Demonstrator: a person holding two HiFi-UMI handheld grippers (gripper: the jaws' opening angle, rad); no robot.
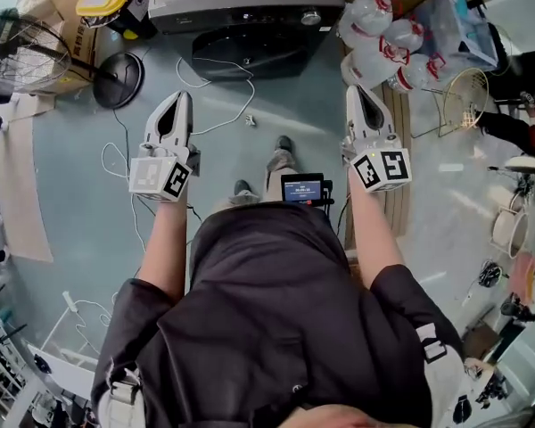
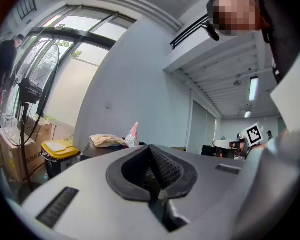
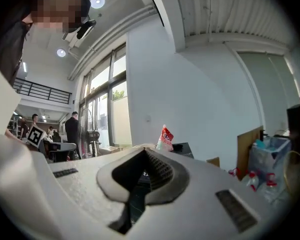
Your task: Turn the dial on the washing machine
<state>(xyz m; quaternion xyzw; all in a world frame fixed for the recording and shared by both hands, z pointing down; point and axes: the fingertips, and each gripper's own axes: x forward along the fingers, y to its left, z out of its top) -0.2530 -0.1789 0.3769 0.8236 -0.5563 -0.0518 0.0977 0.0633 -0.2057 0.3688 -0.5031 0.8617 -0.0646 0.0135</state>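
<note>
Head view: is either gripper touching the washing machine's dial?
No, the left gripper and right gripper both hang over the floor, clear of the dial on the washing machine.

Head view: mounted overhead, facing steeply down; washing machine (image 1: 250, 7) at 12 o'clock, top edge. Both gripper views: mounted low, facing level, sharing a white wall (image 2: 135, 84) and red-white bag (image 3: 165, 136).
</note>
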